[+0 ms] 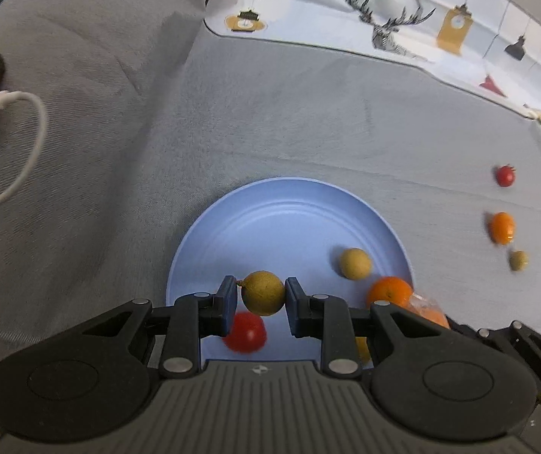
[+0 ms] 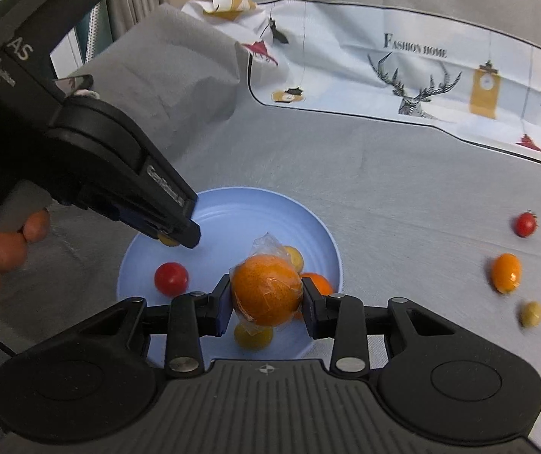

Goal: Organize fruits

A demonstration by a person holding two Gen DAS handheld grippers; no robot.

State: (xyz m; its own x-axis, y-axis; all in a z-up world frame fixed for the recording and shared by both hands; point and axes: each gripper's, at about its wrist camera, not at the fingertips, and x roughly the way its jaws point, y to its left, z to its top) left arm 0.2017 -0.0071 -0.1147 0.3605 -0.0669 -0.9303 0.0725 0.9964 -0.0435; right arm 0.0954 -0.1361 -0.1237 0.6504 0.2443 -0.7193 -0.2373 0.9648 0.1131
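A grey cloth (image 1: 308, 121) is covering the table, with a printed white cloth (image 2: 440, 87) lying at its far edge. A pale blue plate (image 1: 278, 212) is sitting on the grey cloth. The right tongs (image 2: 266, 297) are gripping a plastic-wrapped orange (image 2: 264, 291) above the plate. The left tongs (image 1: 262, 295) are closing on a small tan round fruit (image 1: 263, 293) over the plate. A cherry tomato (image 2: 171, 278) is resting in the plate. A kumquat (image 2: 505, 273) is lying on the cloth, well apart to the right.
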